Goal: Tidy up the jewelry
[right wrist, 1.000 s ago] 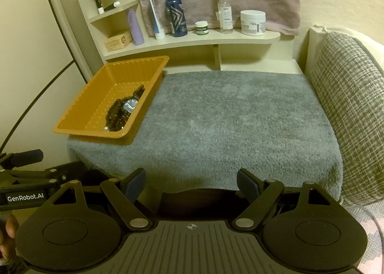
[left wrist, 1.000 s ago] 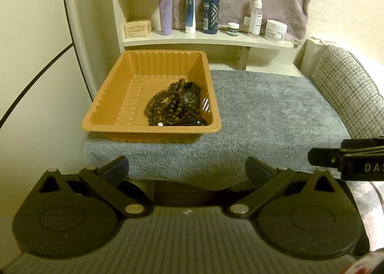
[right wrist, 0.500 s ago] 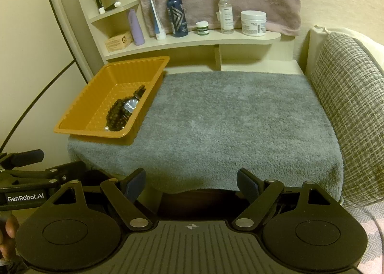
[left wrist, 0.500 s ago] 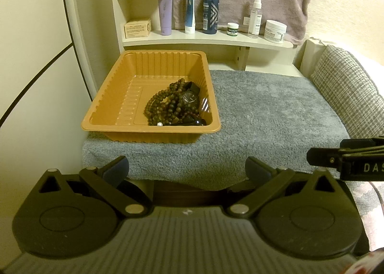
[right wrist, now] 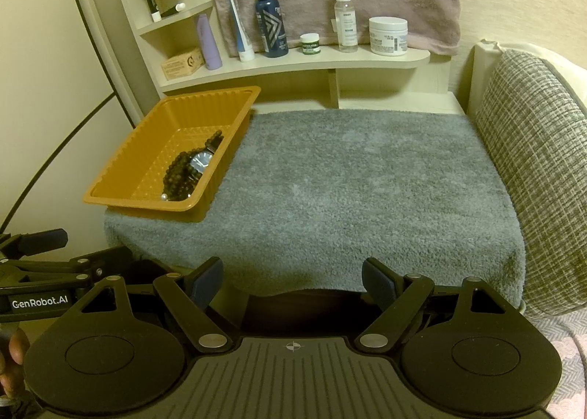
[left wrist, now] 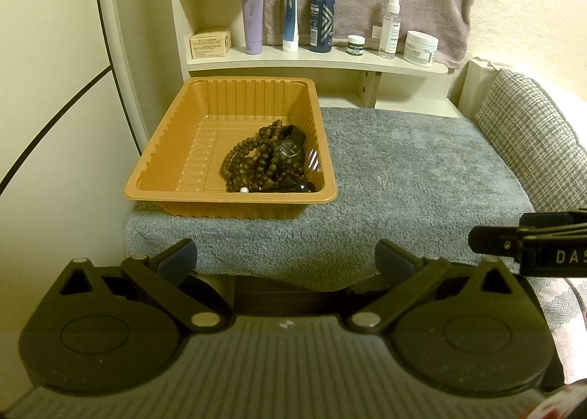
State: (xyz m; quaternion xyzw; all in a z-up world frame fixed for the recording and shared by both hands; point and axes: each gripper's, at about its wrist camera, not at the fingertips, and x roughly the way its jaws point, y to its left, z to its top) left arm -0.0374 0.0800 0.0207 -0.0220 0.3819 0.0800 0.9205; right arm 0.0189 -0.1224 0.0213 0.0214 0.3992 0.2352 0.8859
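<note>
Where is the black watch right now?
The watch lies on the brown beads in the orange tray's right side, on the grey towel.

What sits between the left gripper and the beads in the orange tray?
Only bare grey towel and the orange tray's near wall separate the open left gripper from the beads; the left wrist view shows this.
</note>
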